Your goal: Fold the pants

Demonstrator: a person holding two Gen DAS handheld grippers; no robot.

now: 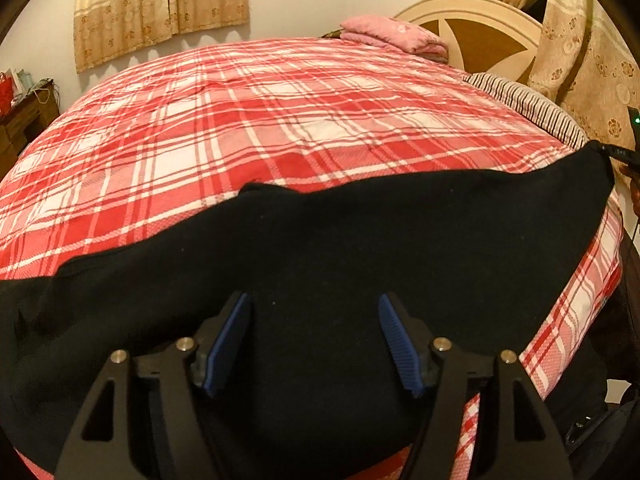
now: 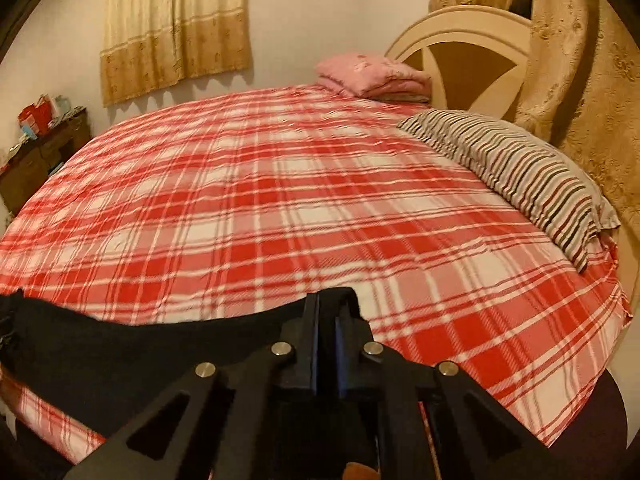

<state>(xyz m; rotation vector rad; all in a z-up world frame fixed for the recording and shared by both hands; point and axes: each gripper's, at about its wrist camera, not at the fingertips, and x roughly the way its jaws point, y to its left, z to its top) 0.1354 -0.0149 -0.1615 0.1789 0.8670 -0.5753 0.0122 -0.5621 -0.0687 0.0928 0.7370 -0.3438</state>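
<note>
Black pants (image 1: 320,240) lie along the near edge of the bed on a red and white plaid sheet (image 1: 240,120). My left gripper (image 1: 314,304) is open and hovers over the pants, with nothing between its blue pads (image 1: 228,340). My right gripper (image 2: 326,304) is shut on a corner of the black pants (image 2: 120,352), which stretch away to the left in the right wrist view. In the left wrist view that held corner (image 1: 596,152) shows at the far right, lifted a little.
A striped pillow (image 2: 520,176) lies at the right by the cream headboard (image 2: 460,40). A folded pink blanket (image 2: 372,76) sits at the far end of the bed. A wooden side table with clutter (image 2: 44,148) stands at the left. Curtains (image 2: 176,28) hang behind.
</note>
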